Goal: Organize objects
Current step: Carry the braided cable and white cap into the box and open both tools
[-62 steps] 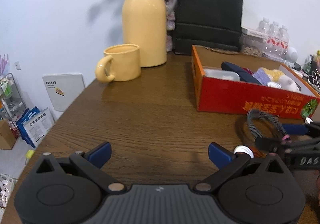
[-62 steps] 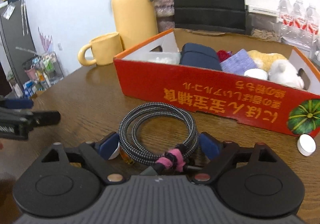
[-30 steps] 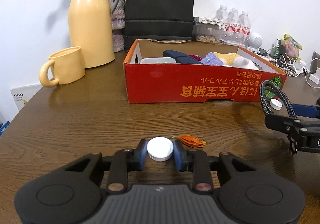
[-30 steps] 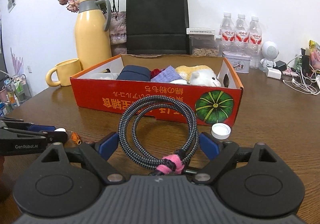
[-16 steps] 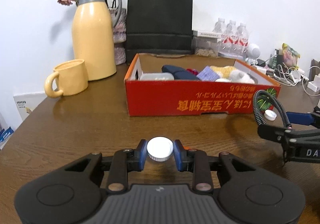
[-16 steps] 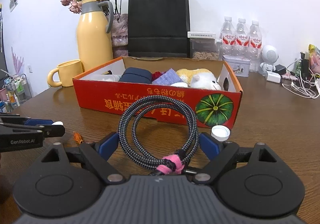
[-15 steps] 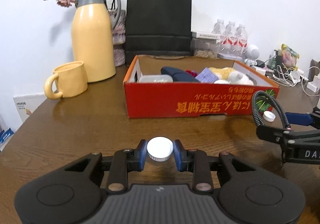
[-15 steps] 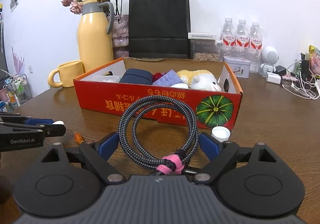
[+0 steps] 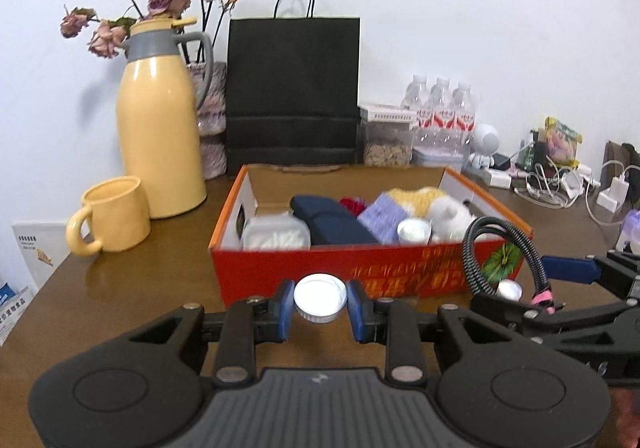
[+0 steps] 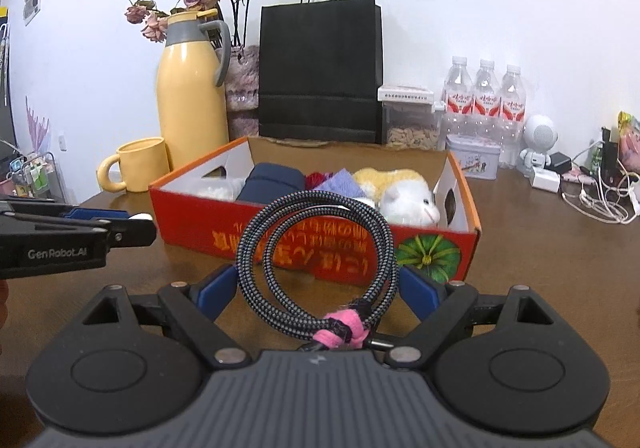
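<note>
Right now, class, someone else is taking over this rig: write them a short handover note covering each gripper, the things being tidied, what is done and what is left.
Left gripper: shut on a white cap, held above the table in front of the red box.
Right gripper: jaws wide, holding the coiled cable upright, also short of the box.
Done: the box already holds a navy case, a plush toy, a clear container and a small jar.
Left: likely drop the cap and cable into the box. A second white cap lies on the table by the box's near right corner.
</note>
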Demonstrator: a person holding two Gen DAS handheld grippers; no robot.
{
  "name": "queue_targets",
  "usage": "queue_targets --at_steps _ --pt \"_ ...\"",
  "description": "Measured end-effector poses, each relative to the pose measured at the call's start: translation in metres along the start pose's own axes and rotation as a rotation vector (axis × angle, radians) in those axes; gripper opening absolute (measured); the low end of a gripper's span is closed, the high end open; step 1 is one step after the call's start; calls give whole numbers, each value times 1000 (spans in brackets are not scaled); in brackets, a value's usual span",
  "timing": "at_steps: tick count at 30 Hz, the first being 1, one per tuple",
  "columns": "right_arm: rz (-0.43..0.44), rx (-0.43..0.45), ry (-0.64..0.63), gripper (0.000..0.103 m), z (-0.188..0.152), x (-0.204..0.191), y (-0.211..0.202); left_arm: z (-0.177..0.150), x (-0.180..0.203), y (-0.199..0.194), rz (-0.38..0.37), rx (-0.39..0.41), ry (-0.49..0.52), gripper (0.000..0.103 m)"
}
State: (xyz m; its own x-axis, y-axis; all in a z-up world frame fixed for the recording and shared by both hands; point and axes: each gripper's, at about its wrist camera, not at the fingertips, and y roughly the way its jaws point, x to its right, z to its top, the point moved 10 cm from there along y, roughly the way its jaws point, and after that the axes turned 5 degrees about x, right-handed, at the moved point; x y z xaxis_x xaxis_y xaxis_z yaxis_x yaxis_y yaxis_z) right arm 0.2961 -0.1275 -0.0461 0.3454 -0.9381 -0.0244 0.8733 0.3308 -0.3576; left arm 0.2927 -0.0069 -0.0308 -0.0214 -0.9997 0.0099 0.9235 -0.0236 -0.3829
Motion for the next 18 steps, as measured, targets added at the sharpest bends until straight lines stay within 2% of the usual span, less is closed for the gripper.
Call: queue_targets --at_steps 12,18 --pt "3 27 5 89 47 5 31 52 10 39 2 51 -21 27" --pt "4 28 -1 89 64 9 55 67 10 62 18 55 -24 27"
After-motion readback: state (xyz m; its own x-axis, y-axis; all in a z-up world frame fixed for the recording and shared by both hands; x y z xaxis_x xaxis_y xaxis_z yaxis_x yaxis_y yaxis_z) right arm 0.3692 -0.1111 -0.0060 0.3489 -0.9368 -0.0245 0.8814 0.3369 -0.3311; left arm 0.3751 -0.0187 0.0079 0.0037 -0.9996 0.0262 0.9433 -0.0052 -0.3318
